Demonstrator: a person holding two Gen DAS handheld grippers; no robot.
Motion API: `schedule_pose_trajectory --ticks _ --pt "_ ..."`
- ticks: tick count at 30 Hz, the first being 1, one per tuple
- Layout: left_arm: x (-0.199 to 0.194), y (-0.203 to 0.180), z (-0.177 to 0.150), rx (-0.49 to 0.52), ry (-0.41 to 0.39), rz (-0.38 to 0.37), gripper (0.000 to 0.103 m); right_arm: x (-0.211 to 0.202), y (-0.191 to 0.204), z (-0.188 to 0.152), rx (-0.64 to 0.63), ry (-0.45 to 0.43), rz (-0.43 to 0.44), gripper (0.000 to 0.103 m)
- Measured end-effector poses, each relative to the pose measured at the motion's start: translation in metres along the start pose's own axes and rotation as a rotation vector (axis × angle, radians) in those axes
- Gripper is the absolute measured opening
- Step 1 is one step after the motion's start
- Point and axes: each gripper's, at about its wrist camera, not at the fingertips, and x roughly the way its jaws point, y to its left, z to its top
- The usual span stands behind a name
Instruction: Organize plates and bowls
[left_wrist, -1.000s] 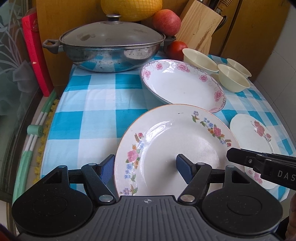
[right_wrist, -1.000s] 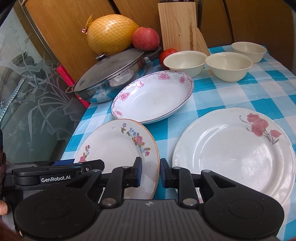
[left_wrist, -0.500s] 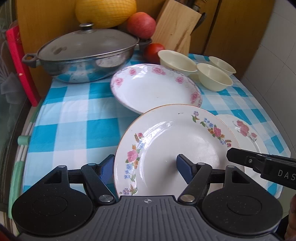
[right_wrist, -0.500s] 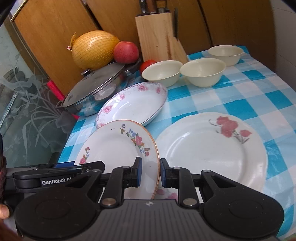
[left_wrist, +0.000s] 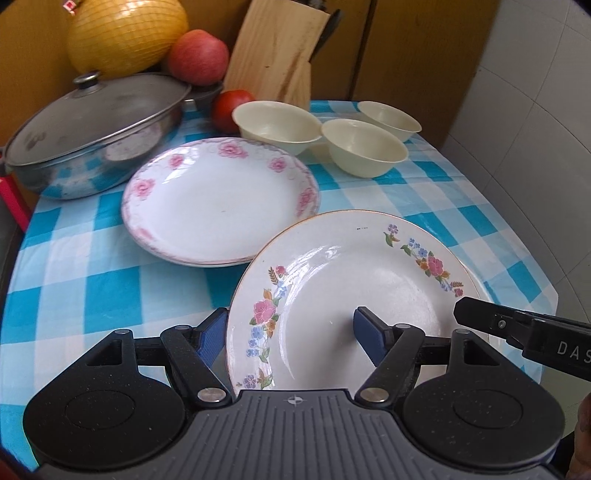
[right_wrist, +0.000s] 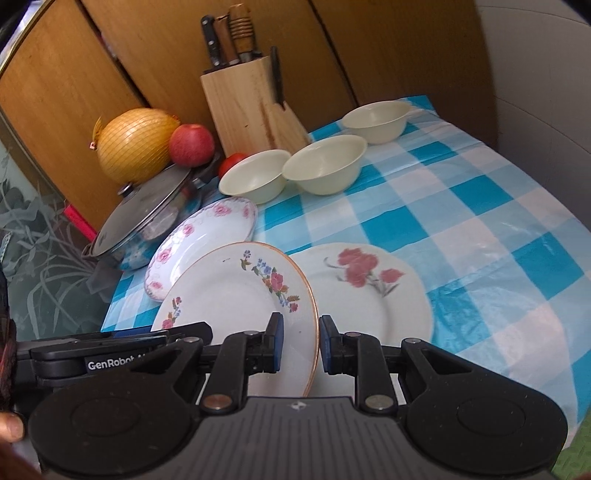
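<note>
A gold-rimmed flower plate (left_wrist: 354, 295) (right_wrist: 236, 299) is held up off the checked cloth, tilted. My left gripper (left_wrist: 291, 332) straddles its near left rim with the jaws wide apart. My right gripper (right_wrist: 298, 343) is shut on its right rim. Under and right of it lies a white plate with red flowers (right_wrist: 369, 295). A deep pink-rose plate (left_wrist: 221, 199) (right_wrist: 207, 236) lies behind. Three cream bowls (left_wrist: 277, 125) (left_wrist: 365, 151) (left_wrist: 389, 118) stand at the back, also in the right wrist view (right_wrist: 255, 181) (right_wrist: 325, 162) (right_wrist: 376, 120).
A lidded steel pan (left_wrist: 92, 129) stands back left with a netted pomelo (left_wrist: 125, 33) and an apple (left_wrist: 197, 55) behind it. A tomato (left_wrist: 231, 107) and a wooden knife block (right_wrist: 247, 103) stand by the bowls. The table's right edge (right_wrist: 554, 206) lies near a tiled wall.
Both grippers have carried the gold-rimmed plate up and to the right, so it now overhangs the red-flower plate. The other dishes have not moved.
</note>
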Motion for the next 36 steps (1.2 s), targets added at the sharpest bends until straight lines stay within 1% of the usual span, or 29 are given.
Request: schedule_pose_trajectory --ticks 9,17,21,32,36 --pt "0.017 -0.027 0.007 0.036 0.023 -0.022 0.078 -0.002 -0.028 0.004 0.041 -0.006 -0.043 0.02" --pt "0.033 -0.047 0.015 0.065 0.031 -0.016 0.078 0.003 -0.043 0.01 0.072 -0.014 -0.088 0.02" --pt "0.04 -0.052 0.017 0.07 0.042 -0.016 0.078 0.006 -0.045 0.012 0.071 -0.019 -0.116 0.02" --pt "0.049 -0.054 0.021 0.064 0.053 -0.011 0.08 0.014 -0.043 0.015 0.053 -0.033 -0.153 0.021" --pt "0.049 -0.054 0.021 0.069 0.054 -0.014 0.08 0.016 -0.034 0.012 -0.017 -0.037 -0.189 0.022"
